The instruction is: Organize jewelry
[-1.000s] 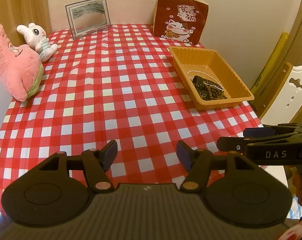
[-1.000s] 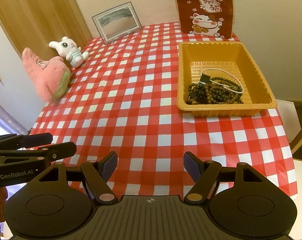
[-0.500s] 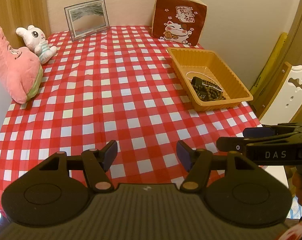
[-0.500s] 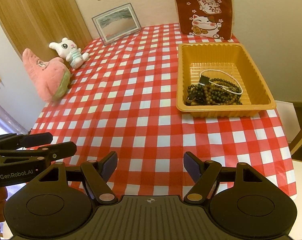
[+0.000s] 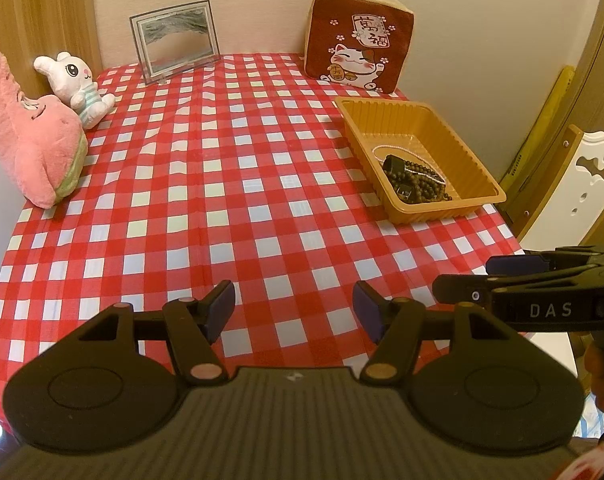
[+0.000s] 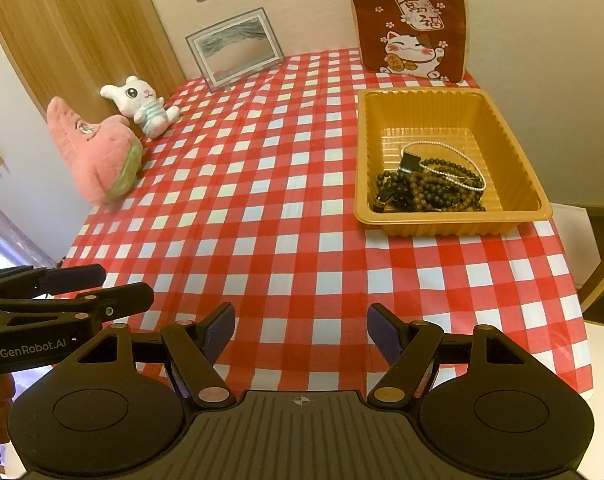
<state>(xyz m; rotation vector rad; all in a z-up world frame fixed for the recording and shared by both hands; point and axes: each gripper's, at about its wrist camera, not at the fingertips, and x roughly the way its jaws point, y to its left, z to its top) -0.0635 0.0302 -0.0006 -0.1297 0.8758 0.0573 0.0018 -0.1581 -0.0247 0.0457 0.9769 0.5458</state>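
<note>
An orange plastic tray point(image 6: 513, 148) point(image 5: 473, 168) sits on the right side of the red-checked table. Inside it lies a heap of dark bead bracelets point(image 6: 429, 190) point(image 5: 415, 186) and a thin pale bead strand point(image 6: 449, 146). My left gripper point(image 5: 294, 308) hovers open over the table's near edge, nothing between its fingers. My right gripper point(image 6: 302, 326) is open too, empty, near the front edge, well short of the tray. Each gripper shows in the other's view: the right gripper point(image 5: 497, 280) at the right edge, the left gripper point(image 6: 114, 288) at the left edge.
A pink plush point(image 6: 98, 152) and a white bunny plush point(image 6: 142, 104) lie at the far left. A framed picture point(image 6: 238, 48) and a lucky-cat cushion point(image 6: 413, 28) lean on the back wall. A white chair point(image 5: 573, 188) stands right of the table.
</note>
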